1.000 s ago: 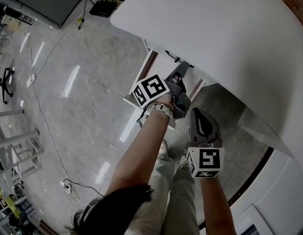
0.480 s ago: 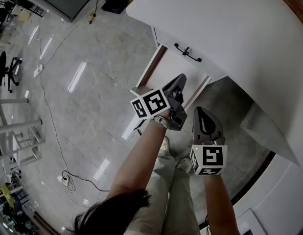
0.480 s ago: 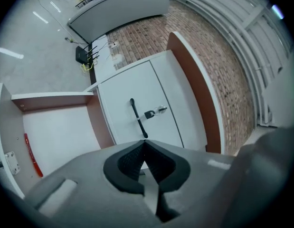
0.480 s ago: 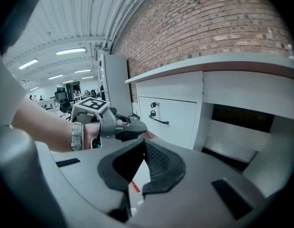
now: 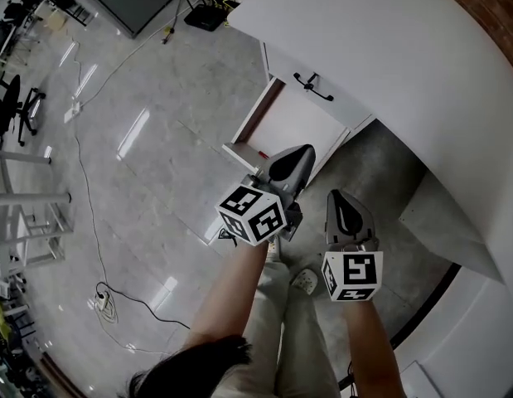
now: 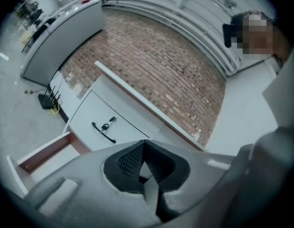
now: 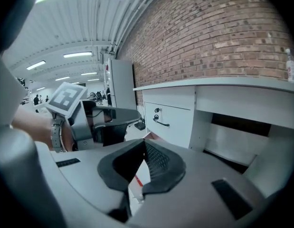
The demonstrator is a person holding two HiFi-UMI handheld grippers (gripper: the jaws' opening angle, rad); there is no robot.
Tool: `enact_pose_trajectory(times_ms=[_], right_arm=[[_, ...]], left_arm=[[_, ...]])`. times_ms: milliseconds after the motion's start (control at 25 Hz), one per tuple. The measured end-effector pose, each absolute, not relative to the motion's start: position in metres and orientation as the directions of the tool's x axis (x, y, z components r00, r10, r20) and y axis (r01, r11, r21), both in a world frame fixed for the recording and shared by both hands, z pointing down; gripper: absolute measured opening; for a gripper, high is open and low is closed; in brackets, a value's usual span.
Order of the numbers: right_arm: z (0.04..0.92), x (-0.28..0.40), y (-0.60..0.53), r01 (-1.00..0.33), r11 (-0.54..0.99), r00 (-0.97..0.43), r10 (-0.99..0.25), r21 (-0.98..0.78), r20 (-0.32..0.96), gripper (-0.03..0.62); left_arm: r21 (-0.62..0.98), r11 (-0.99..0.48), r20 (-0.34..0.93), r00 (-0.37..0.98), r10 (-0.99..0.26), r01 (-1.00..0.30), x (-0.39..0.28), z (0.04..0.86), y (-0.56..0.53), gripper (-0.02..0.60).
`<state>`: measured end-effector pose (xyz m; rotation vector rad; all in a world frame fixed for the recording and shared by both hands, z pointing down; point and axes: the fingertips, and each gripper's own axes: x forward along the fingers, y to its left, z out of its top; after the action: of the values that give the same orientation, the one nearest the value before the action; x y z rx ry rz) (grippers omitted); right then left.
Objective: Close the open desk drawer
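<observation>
Drawer (image 5: pixel 293 127) position decides everything here: the lower one of the white unit stands pulled well out from under the tabletop (image 5: pixel 389 48). Its red-brown inner side shows, and its front panel (image 5: pixel 238 154) is the end nearest the person. Above it the upper drawer is shut, with a black handle (image 5: pixel 313 86) and a key on its face. The slide axis runs from that front panel straight back toward the desk, so the push, as I judge it, has to go along that line.

The left claw (image 5: pixel 291 164) is closed with nothing between its pads, and it is the nearer of the two. In the head view its tip lies over the near right corner of the open drawer. In the left gripper view, though, it points level at the handled drawer and the brick wall (image 6: pixel 156 70), while the open drawer sits low and to the left (out of its line). It probably needs to drop and swing left to meet the front panel squarely.

The right claw (image 5: pixel 347 212) has its jaws together too and is empty. It is held farther back over the floor (image 5: pixel 157 181) beside the person's legs, with the drawer ahead and to its left.
</observation>
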<state>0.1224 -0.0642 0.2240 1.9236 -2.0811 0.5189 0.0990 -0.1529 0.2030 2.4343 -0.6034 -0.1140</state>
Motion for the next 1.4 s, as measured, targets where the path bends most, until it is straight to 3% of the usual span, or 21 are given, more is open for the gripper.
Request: enact_pose_trajectory(times_ms=[200,600,1000,1400], right_arm=[[0.219,0.113,-0.039,-0.992,0.086,-0.116,-0.900,-0.090,0.420,0.011],[0.203,0.095,-0.010,-0.981,0.174,-0.195,-0.898,-0.089,0.395,0.011],[0.236,0.072,-0.013,-0.971,0.207,-0.237,-0.873,-0.118,0.426,0.011],[0.309,0.043,-0.023,-0.963,0.223,-0.268,-0.827,-0.150,0.493,0.011]], left_arm=[[0.476,-0.780,0.011,0.889,-0.457,-0.407,0.089,0.161,-0.108,0.005],[0.495,-0.704,-0.001,0.810,-0.587,-0.509,0.039,0.150,-0.063,0.005],[0.545,-0.599,0.115,0.760,-0.640,-0.586,-0.011,0.221,-0.060,0.005],[0.633,-0.492,0.233,0.754,-0.614,-0.597,-0.040,0.319,-0.070,0.005]])
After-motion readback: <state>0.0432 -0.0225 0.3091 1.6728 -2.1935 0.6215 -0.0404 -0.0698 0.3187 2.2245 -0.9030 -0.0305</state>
